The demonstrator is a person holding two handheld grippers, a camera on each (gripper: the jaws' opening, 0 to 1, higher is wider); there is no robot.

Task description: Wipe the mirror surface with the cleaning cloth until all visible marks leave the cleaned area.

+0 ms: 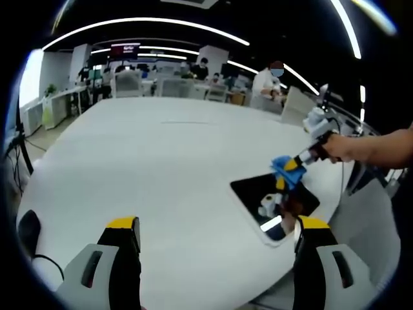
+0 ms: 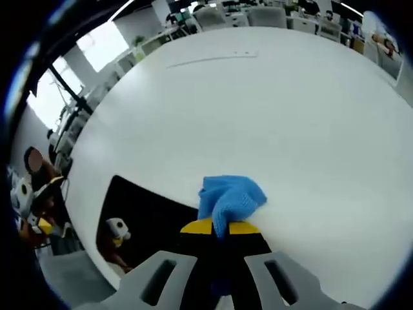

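Note:
A dark rectangular mirror (image 1: pixel 274 199) lies flat on the white table (image 1: pixel 168 168), near its right edge. My right gripper (image 1: pixel 292 169) reaches in from the right, held by a hand, and is shut on a blue cleaning cloth (image 1: pixel 282 165) at the mirror's far edge. In the right gripper view the blue cloth (image 2: pixel 229 198) bunches out past my shut right gripper (image 2: pixel 219 227), resting at the mirror's (image 2: pixel 151 223) edge. The mirror reflects a gripper and a hand. My left gripper (image 1: pixel 216 229) stands open above the table's near side, left of the mirror, holding nothing.
The round white table (image 2: pixel 290 110) stretches wide beyond the mirror. Chairs, desks and people (image 1: pixel 268 81) stand at the far side of the room. A dark cable and stand (image 1: pixel 19 155) sit at the left beyond the table edge.

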